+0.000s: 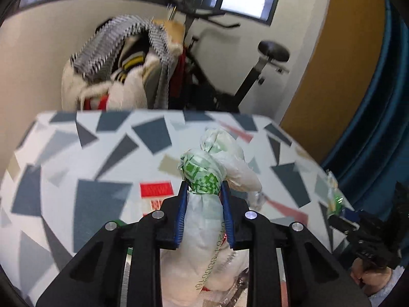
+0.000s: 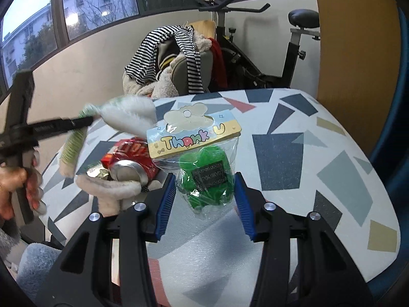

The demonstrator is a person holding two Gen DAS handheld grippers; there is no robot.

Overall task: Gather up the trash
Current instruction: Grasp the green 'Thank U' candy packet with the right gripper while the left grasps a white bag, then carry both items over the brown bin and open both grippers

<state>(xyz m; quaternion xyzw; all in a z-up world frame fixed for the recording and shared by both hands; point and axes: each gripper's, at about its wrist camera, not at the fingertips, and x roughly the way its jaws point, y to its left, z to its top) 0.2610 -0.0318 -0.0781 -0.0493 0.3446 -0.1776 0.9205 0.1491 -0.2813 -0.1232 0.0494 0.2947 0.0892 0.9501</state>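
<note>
Two grippers: our left gripper (image 1: 203, 192) clamps the knotted white-green plastic bag (image 1: 204, 204); right gripper (image 2: 205, 188), jaws open, straddles the clear "Thank U" packet (image 2: 204, 163), which may slip.

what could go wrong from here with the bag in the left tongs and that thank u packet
1. The left tongs pinch only the bunched neck of the white plastic bag; it could slip free.
2. The Thank U packet sits between the right tongs, with gaps showing at both pads; it may not be gripped.
3. The swinging bag could knock the crushed red can across the table.
</note>
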